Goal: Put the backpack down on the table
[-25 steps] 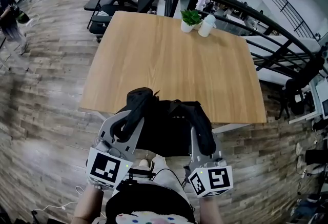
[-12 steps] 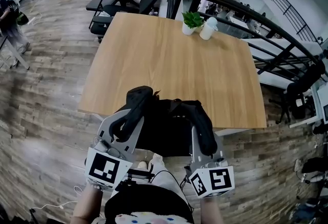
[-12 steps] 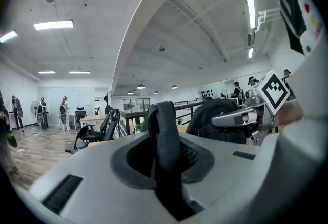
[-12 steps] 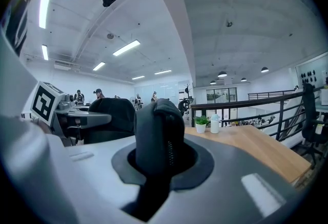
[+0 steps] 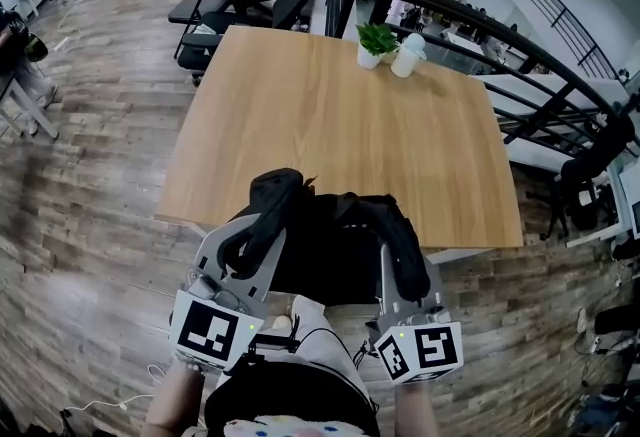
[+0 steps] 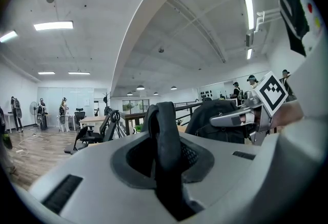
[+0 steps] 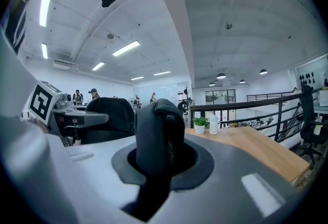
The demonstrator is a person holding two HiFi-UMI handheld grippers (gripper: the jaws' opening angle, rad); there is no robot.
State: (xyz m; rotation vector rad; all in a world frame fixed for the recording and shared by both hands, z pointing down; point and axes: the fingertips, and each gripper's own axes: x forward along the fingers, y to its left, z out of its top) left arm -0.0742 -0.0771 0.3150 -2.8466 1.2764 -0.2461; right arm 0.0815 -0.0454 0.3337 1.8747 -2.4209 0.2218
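Backpack (image 5: 330,255) hangs by its straps (image 6: 165,136), pinched in my left gripper (image 5: 250,243) and right gripper (image 5: 403,270), so I can set it on the table (image 5: 330,115) at twelve o'clock.

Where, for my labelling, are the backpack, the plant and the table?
backpack (image 5: 325,255): head view, middle of its dark body.
plant (image 5: 376,36): head view, its green leaves.
table (image 5: 330,125): head view, bare middle of the top.

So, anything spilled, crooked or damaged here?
Nothing stands out. The backpack hangs by its straps from the left gripper and right gripper at the near edge of the table; the plant and white bottle stand upright at the far side.
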